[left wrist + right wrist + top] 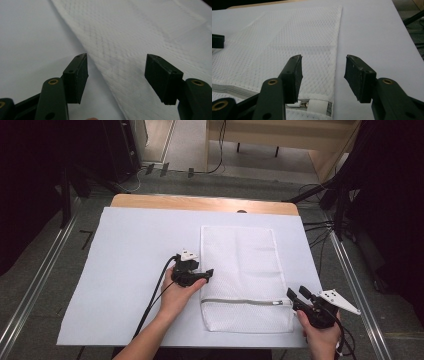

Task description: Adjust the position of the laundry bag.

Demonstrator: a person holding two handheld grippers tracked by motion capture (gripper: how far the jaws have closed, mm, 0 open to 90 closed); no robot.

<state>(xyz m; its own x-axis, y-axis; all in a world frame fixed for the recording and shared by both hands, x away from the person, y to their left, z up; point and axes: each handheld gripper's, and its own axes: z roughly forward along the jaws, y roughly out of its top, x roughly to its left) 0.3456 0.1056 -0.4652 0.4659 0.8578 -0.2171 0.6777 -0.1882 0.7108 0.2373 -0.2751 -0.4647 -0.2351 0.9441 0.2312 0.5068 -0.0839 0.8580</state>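
Note:
A white mesh laundry bag [240, 270] lies flat on the white table cover [135, 270], with its grey zipper [245, 301] running across near the front end. My left gripper [207, 274] is at the bag's left edge. In the left gripper view its jaws [116, 60] stand open astride that edge of the mesh [140, 37], with nothing pinched. My right gripper [296, 291] sits at the bag's right edge by the zipper's end. Its jaws [323, 60] are open over the hem, and the zipper pull [302, 104] lies just below them.
The cover's bare stretch lies left of the bag. A strip of wooden tabletop [200, 202] shows at the far edge. Metal rails [45, 270] run along both sides on the floor. Cables and dark stands [325, 227] are at the right rear.

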